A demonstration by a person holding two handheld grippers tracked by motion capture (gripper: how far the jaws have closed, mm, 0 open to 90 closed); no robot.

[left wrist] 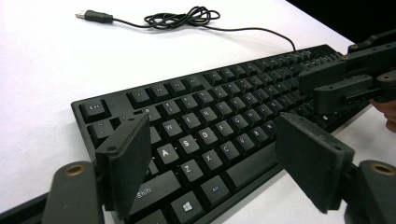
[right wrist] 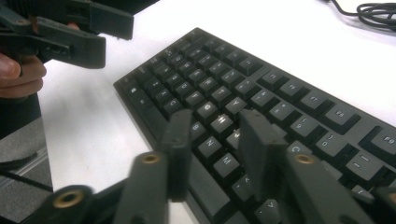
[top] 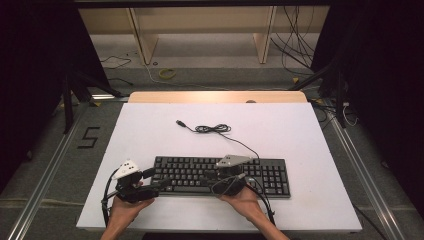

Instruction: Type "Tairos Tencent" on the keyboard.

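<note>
keyboard (top: 220,175) | black, corded | flat, near table's front edge

The keyboard (top: 220,176) lies across the near side of the white table (top: 150,135). Its cable (top: 214,129) sits bunched behind it. Both sides and the far corners are bare and easy to pass.

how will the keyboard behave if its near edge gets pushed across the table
The keyboard looks like a long, rigid slab, so it should slide flat, not flex. Pushed near one end, it would probably pivot. Its loose coiled cable would likely just trail behind on the white table.
</note>
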